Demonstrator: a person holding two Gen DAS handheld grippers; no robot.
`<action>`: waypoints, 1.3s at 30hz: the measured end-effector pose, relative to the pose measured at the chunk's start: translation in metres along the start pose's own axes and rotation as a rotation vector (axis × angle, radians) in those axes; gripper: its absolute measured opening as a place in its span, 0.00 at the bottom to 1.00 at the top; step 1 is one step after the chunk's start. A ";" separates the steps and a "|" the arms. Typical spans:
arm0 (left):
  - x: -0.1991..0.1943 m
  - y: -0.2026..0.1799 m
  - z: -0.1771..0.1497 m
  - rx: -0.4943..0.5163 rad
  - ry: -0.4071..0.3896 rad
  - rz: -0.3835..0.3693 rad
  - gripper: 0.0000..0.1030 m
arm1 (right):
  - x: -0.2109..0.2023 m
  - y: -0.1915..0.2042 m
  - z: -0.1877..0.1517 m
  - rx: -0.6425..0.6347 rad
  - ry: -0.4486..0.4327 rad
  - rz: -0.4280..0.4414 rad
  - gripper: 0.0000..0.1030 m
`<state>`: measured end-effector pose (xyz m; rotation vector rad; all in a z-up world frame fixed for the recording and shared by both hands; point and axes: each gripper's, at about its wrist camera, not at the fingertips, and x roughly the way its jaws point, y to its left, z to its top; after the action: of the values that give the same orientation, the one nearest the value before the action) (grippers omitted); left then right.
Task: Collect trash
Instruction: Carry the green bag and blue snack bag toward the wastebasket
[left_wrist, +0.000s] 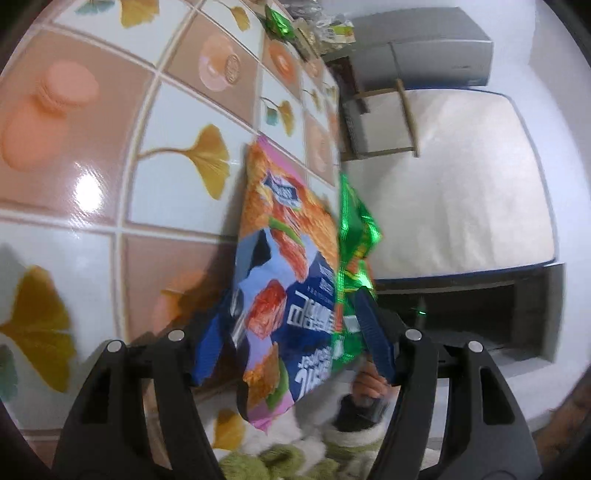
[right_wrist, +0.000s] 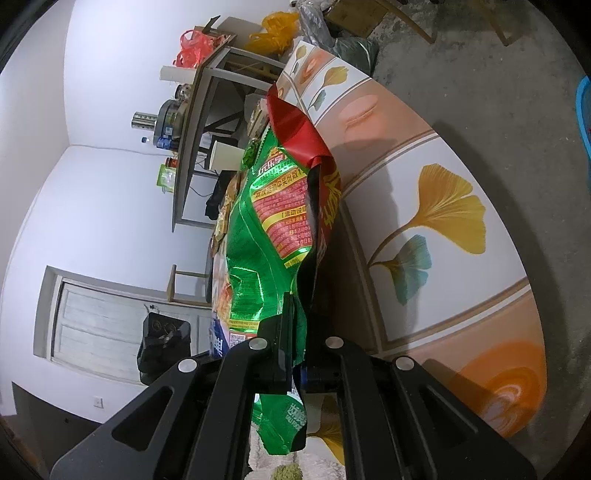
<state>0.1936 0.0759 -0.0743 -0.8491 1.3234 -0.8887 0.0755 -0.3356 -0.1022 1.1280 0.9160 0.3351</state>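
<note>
Right gripper (right_wrist: 295, 325) pinches the green snack bag (right_wrist: 258, 258) at centre frame; its jaws are fully closed. Left gripper (left_wrist: 291, 328) stands open around the orange-and-blue snack bag (left_wrist: 284, 280), above the patterned desk (left_wrist: 110, 147).

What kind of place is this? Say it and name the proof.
Probably a lived-in room of a home, used partly for storage. A table with a ginkgo-print cloth holds snack wrappers, a mattress leans by a white wall, and a cluttered shelf carries bottles, jars and plastic bags.
</note>
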 end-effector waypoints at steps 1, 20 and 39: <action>0.001 0.000 -0.001 0.005 0.004 -0.010 0.61 | 0.001 0.000 0.000 -0.002 0.001 -0.001 0.03; 0.018 -0.018 -0.015 0.179 -0.036 0.149 0.34 | 0.002 0.002 0.005 0.001 0.012 0.007 0.03; -0.012 -0.024 -0.030 0.171 -0.188 -0.002 0.14 | -0.035 0.031 -0.007 -0.049 -0.061 0.034 0.03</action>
<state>0.1616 0.0757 -0.0494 -0.7800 1.0682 -0.8878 0.0557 -0.3410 -0.0602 1.1043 0.8316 0.3474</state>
